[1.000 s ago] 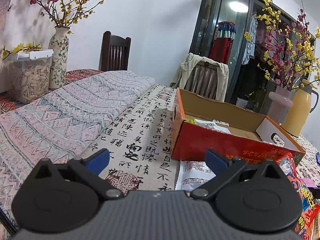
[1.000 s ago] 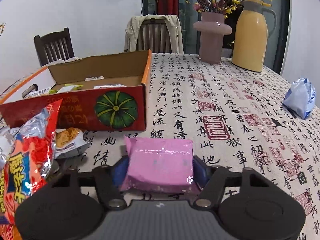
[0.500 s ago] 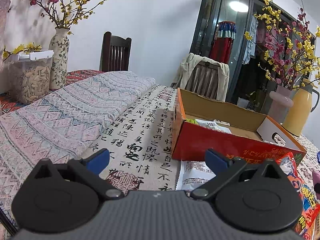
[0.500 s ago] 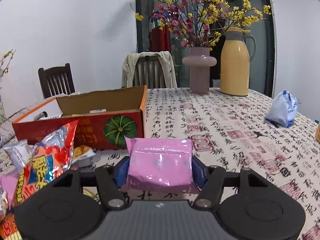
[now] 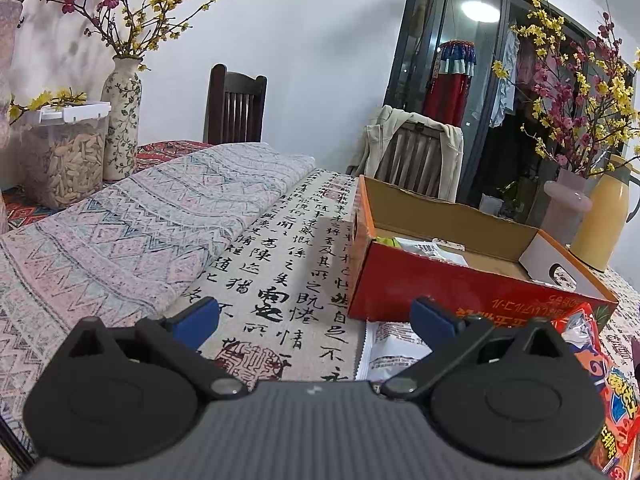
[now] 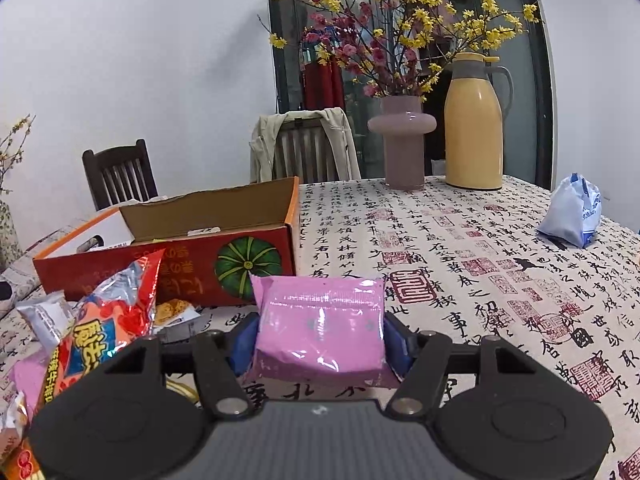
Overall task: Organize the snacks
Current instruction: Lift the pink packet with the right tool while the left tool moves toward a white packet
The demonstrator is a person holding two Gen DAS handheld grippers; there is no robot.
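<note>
At lower centre of the right wrist view, the right gripper [image 6: 320, 338] had its jaws clamped on a pink snack packet [image 6: 320, 330]. Only the left view showed the left gripper [image 5: 314, 318], jaws apart over the desk [image 5: 280, 248], plus wrappers inside the red box [image 5: 472, 280].

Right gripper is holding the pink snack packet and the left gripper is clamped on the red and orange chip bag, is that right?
Not quite. The right gripper does hold the pink snack packet, but the left gripper is open and empty; the red and orange chip bag lies on the table beside it. The left wrist view shows this.
</note>
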